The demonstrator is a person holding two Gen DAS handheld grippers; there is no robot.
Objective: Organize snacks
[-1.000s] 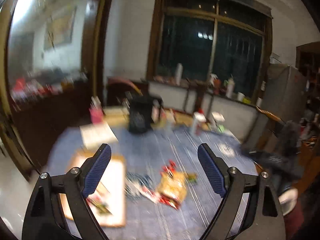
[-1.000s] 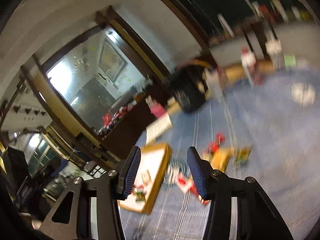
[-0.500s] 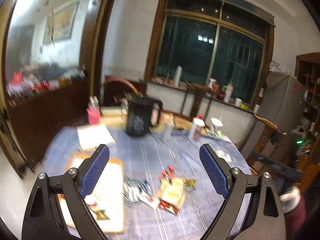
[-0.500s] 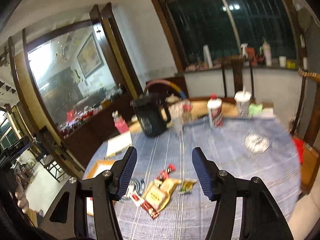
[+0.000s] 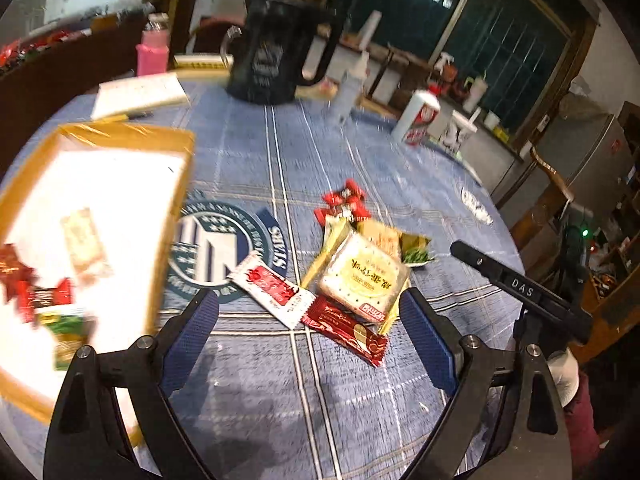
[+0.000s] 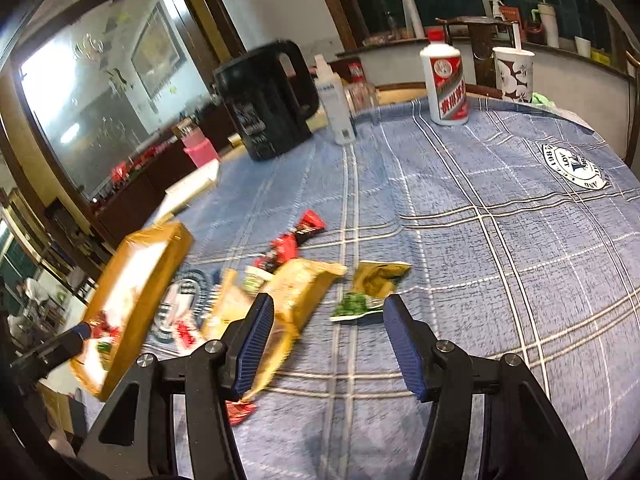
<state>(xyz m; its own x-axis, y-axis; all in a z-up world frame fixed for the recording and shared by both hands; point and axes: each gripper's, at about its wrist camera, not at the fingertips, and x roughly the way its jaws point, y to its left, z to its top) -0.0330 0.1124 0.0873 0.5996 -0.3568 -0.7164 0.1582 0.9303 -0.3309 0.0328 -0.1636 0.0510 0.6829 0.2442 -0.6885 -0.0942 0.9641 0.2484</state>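
Blue-clothed table (image 5: 360, 408) bears light, crinkly, slippery snack packets (image 5: 362, 276) — pinch a flat sealed edge — both grippers' fingers (image 5: 190, 340) apart, empty.

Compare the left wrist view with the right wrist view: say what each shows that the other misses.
Left wrist only: the left tool, open, above the dark red wafer bar, and the refrigerator.
Right wrist only: the right tool, open, and a round badge on the far tablecloth.
Both: the yellow-rimmed box, black kettle, white-and-red bottle and the snack pile.
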